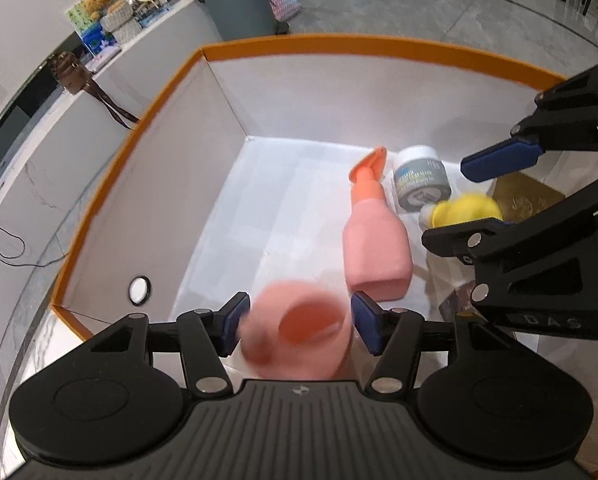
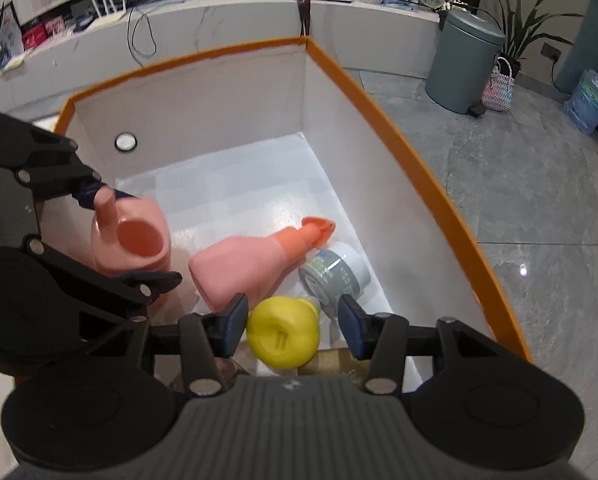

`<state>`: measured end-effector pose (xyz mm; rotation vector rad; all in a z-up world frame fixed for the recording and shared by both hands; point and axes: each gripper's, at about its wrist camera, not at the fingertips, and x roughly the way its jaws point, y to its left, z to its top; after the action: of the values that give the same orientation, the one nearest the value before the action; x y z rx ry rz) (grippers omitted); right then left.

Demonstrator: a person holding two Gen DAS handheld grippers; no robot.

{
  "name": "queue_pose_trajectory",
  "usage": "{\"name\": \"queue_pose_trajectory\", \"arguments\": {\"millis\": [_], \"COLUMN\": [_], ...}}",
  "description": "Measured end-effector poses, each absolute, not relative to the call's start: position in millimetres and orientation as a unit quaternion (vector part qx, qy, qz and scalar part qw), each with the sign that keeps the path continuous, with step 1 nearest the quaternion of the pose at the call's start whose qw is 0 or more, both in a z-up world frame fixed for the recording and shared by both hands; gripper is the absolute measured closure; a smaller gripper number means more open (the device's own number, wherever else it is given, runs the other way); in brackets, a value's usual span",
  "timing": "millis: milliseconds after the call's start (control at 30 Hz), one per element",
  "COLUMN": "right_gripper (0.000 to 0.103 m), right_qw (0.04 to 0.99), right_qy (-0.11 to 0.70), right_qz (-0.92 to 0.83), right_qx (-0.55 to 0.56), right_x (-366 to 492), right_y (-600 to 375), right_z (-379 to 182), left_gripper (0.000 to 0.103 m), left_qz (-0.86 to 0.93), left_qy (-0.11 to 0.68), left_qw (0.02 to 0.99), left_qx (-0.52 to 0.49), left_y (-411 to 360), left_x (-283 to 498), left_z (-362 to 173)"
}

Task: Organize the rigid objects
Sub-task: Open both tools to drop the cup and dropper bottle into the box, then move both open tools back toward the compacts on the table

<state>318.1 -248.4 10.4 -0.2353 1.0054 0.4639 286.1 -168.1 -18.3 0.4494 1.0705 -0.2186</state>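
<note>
Left wrist view: left tongs [image 1: 299, 322] released, pink watering can [image 1: 299, 332] loose between pads. Right tongs [image 2: 291, 326] released around yellow toy [image 2: 283, 332]. Both inside orange-rimmed box [image 2: 399, 128] beside pink bottle [image 2: 251, 266], jar [image 2: 337, 276]. Drop-off step; next probably lift clear.

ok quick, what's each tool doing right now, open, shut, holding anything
left tool: open, pads clear of the blurred pink watering can between them.
right tool: open, yellow bottle between the pads, no visible grip.

Spray bottle [image 2: 251, 268] lying in box [image 2: 399, 128], jar [image 2: 337, 276] right, watering can [image 2: 133, 240] left
</note>
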Motion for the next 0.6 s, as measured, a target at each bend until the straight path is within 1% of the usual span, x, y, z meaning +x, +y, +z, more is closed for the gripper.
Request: {"name": "queue_pose_trajectory", "arguments": {"millis": [33, 200, 433, 600], "right_gripper": [0.053, 0.051, 0.051, 0.051], "right_qw": [0.845, 0.852, 0.859, 0.864], "right_qy": [0.475, 0.466, 0.453, 0.442], "right_qz": [0.221, 0.231, 0.232, 0.237], "right_qx": [-0.103, -0.063, -0.053, -0.05], "right_x": [319, 319, 316, 314], "right_y": [-249, -254, -247, -240], "right_z": [12, 22, 33, 43], "left_gripper": [0.031, 0.031, 0.031, 0.031], "left_qz": [-0.099, -0.089, -0.083, -0.081], "left_qy": [0.5, 0.486, 0.464, 0.451], "left_qw": [0.834, 0.848, 0.865, 0.878], "left_qx": [0.212, 0.192, 0.174, 0.14], "left_y": [-167, -158, -146, -128], "left_x": [286, 286, 276, 264], "left_z": [-17, -5, 15, 33]}}
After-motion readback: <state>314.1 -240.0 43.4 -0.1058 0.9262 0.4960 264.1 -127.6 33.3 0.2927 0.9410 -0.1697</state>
